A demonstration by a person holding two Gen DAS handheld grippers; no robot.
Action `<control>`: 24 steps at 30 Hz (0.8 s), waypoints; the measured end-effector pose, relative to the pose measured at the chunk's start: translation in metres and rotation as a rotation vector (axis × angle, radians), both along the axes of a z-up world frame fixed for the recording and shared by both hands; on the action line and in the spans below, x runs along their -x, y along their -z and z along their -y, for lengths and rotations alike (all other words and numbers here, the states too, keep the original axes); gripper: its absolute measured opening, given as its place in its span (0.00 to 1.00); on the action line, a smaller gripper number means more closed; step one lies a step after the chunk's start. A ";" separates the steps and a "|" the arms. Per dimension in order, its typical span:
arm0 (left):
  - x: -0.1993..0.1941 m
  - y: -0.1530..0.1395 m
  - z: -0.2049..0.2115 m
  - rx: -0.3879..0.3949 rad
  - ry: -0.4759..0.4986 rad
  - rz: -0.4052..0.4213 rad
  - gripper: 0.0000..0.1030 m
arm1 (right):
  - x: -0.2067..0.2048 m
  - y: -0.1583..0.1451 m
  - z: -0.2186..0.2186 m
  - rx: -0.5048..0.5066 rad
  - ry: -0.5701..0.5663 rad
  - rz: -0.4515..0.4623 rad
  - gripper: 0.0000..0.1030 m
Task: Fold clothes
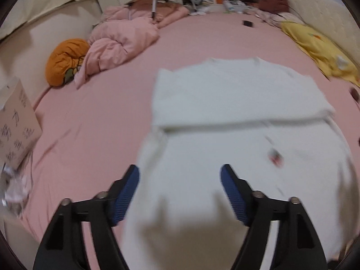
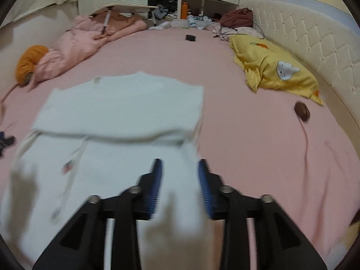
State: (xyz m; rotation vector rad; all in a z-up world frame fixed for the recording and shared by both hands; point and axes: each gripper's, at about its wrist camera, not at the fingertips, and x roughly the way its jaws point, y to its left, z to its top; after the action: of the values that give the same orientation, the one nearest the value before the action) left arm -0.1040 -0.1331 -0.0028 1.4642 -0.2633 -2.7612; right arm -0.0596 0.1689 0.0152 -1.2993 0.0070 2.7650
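Note:
A white T-shirt (image 1: 236, 94) lies flat on the pink bed sheet (image 1: 94, 135), its far half doubled over into a straight fold line across the middle. A small red print (image 1: 275, 155) shows on the near half. My left gripper (image 1: 180, 175) hovers open over the shirt's near left part, blue pads wide apart and nothing between them. In the right wrist view the same shirt (image 2: 126, 103) lies left of centre. My right gripper (image 2: 180, 168) stands over its near right edge with the jaws apart; white cloth shows in the gap, and the pads do not press on it.
A crumpled pink duvet (image 1: 119, 42) and an orange cushion (image 1: 65, 60) lie far left, a cardboard box (image 1: 15, 121) at the left edge. On the right are a yellow pillow (image 2: 274, 72), a brown corded object (image 2: 302, 111) and the padded headboard (image 2: 303, 40). A small black item (image 2: 190, 37) lies far back.

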 end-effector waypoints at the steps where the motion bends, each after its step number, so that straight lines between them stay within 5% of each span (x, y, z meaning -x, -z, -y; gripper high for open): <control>1: -0.020 0.001 -0.010 -0.024 0.018 0.007 0.78 | -0.017 -0.002 0.006 0.014 -0.002 0.005 0.45; 8: -0.110 0.026 -0.043 -0.097 0.013 0.105 0.82 | -0.084 -0.004 0.028 0.084 0.006 0.172 0.49; 13: -0.149 0.045 -0.047 -0.136 -0.002 0.118 0.82 | -0.107 -0.008 0.036 0.076 -0.021 0.159 0.49; 19: -0.161 0.036 -0.037 -0.232 -0.038 0.103 0.82 | -0.121 -0.017 0.042 0.056 -0.042 0.125 0.49; 24: -0.165 0.037 -0.038 -0.237 -0.036 0.110 0.82 | -0.125 -0.023 0.045 0.051 -0.046 0.098 0.49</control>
State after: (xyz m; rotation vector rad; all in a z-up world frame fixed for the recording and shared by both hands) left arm 0.0612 -0.0951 -0.0395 1.6549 0.0935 -2.7662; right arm 0.0650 0.1243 0.0385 -1.4640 0.0424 2.7533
